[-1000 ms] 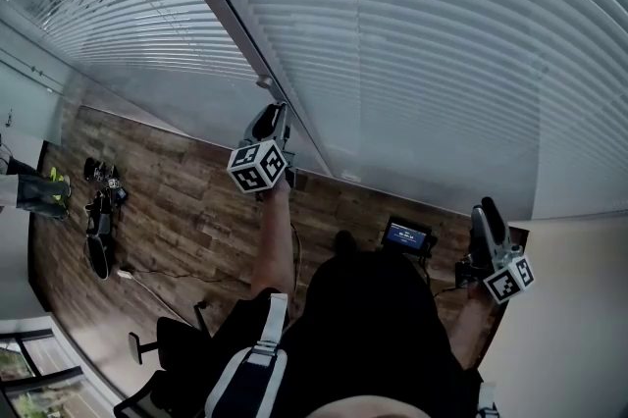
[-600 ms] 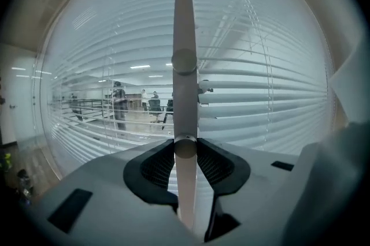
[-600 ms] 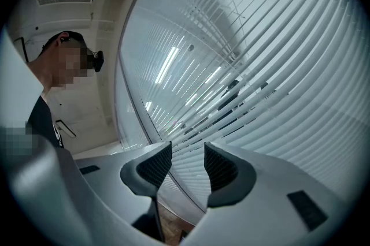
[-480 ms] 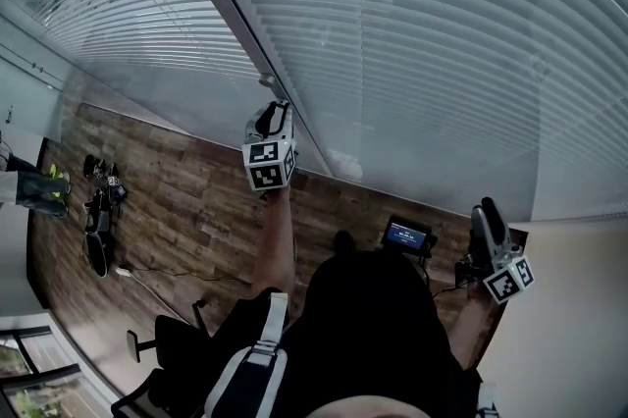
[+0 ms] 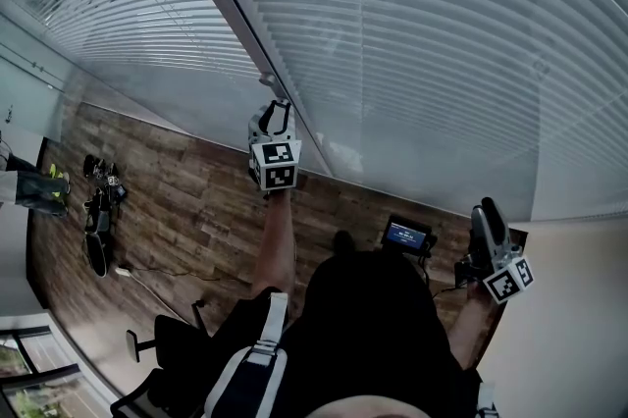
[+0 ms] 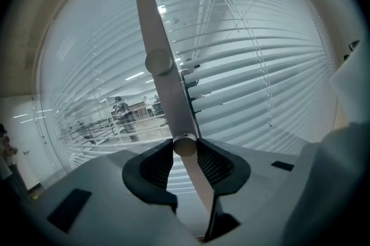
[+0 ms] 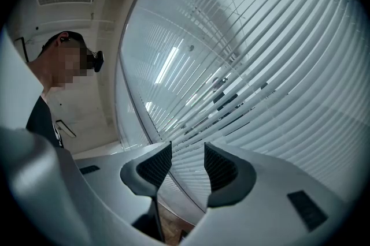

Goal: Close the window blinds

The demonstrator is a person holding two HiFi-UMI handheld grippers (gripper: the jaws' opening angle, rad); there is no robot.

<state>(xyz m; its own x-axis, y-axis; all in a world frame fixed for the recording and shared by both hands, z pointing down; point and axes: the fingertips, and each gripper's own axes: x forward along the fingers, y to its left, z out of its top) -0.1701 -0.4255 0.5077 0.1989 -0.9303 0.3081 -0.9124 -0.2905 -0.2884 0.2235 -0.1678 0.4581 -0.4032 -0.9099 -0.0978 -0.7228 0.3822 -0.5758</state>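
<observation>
White slatted blinds (image 5: 442, 33) cover the window, with a second blind (image 5: 118, 24) left of the grey mullion (image 5: 235, 14). My left gripper (image 5: 273, 112) is raised at the mullion's foot. In the left gripper view its jaws (image 6: 185, 149) are shut on the round end of the blind's tilt wand (image 6: 185, 145), and the slats (image 6: 260, 77) stand part open behind. My right gripper (image 5: 486, 213) hangs low at the right, apart from the blinds. It is open (image 7: 186, 161) with nothing between its pads.
Wooden floor (image 5: 196, 210) lies below the window. A small black device with a lit screen (image 5: 407, 235) sits near my right side. Dark gear (image 5: 98, 210) lies on the floor at left and a chair base (image 5: 147, 347) behind. A plain wall (image 5: 569, 308) stands right.
My left gripper has rolled about its own axis while staying at the wand, its marker cube turning to face another way. The right gripper has not moved.
</observation>
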